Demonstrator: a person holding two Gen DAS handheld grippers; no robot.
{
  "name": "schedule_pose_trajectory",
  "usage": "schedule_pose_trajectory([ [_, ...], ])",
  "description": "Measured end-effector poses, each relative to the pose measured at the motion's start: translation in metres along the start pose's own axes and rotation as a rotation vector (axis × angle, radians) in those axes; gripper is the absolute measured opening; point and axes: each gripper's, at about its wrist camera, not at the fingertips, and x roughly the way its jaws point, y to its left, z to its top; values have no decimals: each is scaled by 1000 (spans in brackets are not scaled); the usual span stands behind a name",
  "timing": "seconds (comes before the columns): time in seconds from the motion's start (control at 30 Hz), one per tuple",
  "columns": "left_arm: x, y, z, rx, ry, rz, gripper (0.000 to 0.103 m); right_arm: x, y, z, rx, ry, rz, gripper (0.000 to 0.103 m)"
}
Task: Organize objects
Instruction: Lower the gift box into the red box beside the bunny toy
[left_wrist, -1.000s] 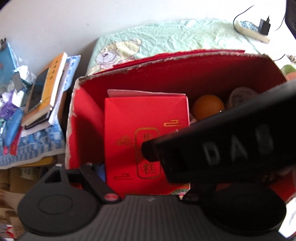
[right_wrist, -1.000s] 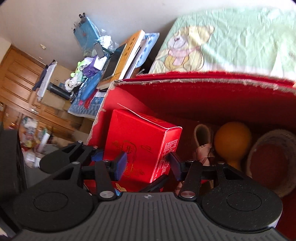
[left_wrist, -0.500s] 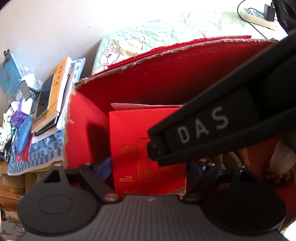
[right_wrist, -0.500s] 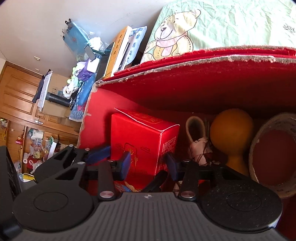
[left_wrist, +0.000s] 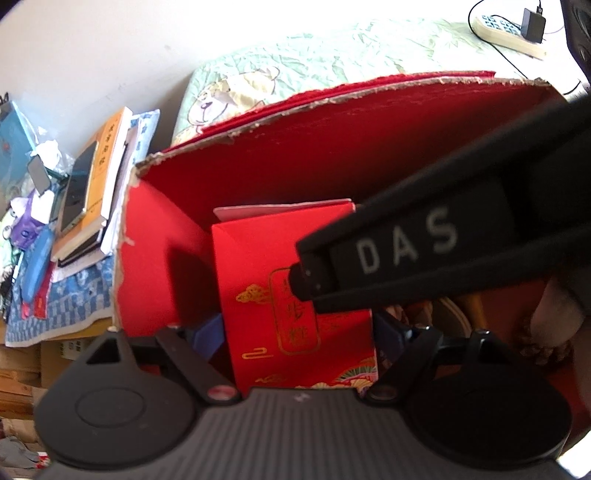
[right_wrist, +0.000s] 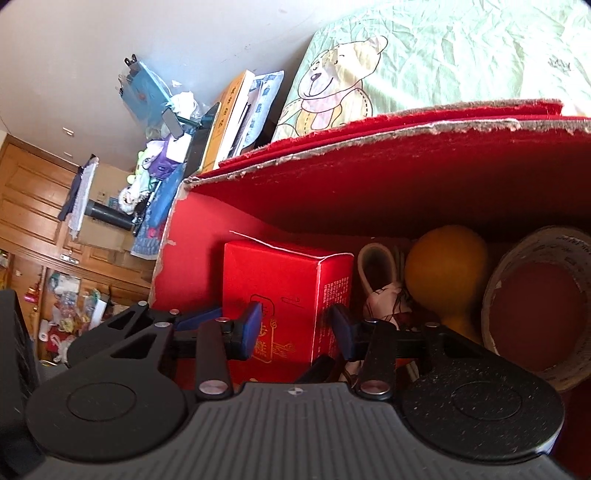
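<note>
Only from the right wrist: orange gourd (right_wrist: 445, 266), tape roll (right_wrist: 535, 306) and pale strap (right_wrist: 376, 273), all right of the red gift box (right_wrist: 280, 291) inside the big red carton (right_wrist: 406, 177). Gold-lettered, upright, near the carton's left wall. Left gripper (left_wrist: 295, 332) jaws wide, flanking the box; right gripper (right_wrist: 295, 328) jaws parted, gripping nothing.

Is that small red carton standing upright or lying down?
Upright: the small red carton stands on end inside the big red box, its top flap uppermost.
</note>
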Motion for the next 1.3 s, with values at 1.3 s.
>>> schedule_pose_trajectory([
  [1.3,-17,11,-13,-2,-73,1,86,-11,8,-2,-39,-66,-22,46],
])
